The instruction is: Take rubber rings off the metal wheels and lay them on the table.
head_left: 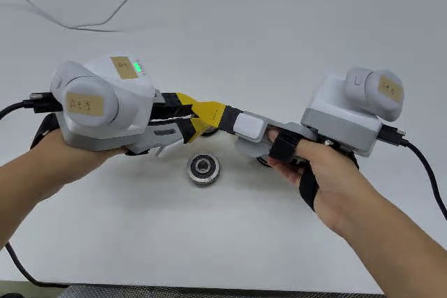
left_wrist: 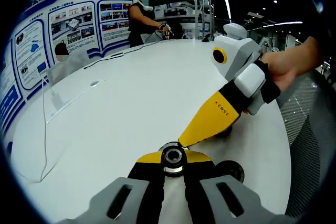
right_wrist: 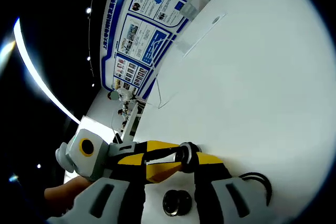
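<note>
My left gripper (head_left: 195, 122) (left_wrist: 173, 158) is shut on a small metal wheel (left_wrist: 173, 161) (right_wrist: 185, 153), held just above the white table. A black rubber ring (right_wrist: 193, 157) sits around that wheel. From the right, my right gripper (head_left: 207, 112) (right_wrist: 185, 164) meets it, its yellow jaws closed on the ring at the wheel's rim. That gripper's yellow tip (left_wrist: 185, 140) touches the wheel's top edge in the left gripper view. A second wheel (head_left: 203, 169) (left_wrist: 231, 170) (right_wrist: 177, 203) lies flat on the table below the jaws.
Another wheel (head_left: 262, 162) lies partly hidden under my right gripper's body. A thin black ring (right_wrist: 258, 182) rests on the table beside my right jaw. A cable (head_left: 70, 24) runs across the table's far side. The near table edge (head_left: 209, 291) is close.
</note>
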